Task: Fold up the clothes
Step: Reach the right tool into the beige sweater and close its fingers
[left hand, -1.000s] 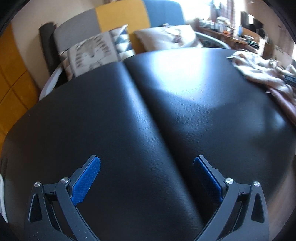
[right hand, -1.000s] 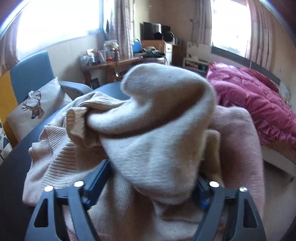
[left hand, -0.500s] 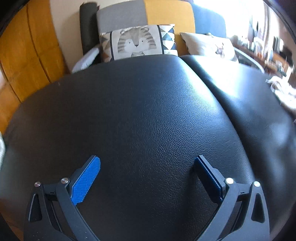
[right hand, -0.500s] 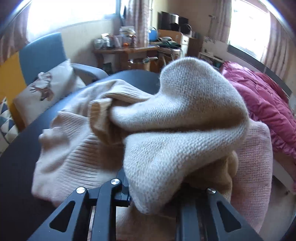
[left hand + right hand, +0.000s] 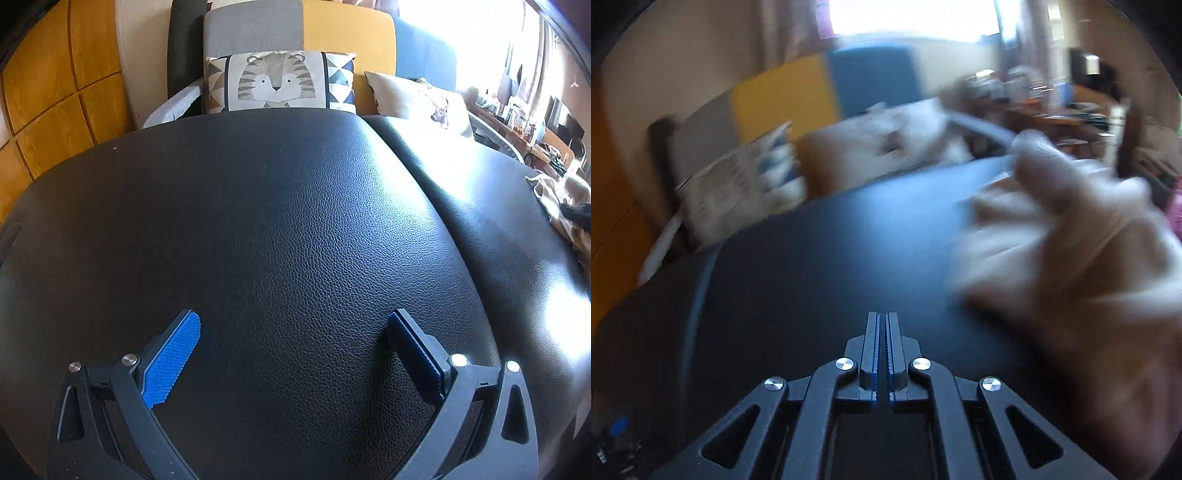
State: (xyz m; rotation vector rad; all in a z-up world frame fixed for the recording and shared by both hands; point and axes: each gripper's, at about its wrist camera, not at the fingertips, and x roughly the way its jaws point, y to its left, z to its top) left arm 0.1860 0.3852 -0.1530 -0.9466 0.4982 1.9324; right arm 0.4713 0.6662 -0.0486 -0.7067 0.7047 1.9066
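Left gripper [image 5: 293,334]: jaws spread wide, holding nothing; only bare black leather surface [image 5: 280,221] lay between and ahead of them.
Right gripper [image 5: 882,325]: jaws pressed together; no cloth showed between them, though the view was heavily blurred.
Sweater [image 5: 1082,266]: a pale knit heap just right of the right jaws; far off to the left jaws' right edge.
Beyond: tiger cushion [image 5: 277,81] past the surface's far rim.
Risk: the fast swing probably leaves the sweater bunched; a blind regrasp could pinch several layers and spoil the fold.

Crumpled beige knit sweater [image 5: 1082,266], blurred, lies on the black surface [image 5: 831,258].
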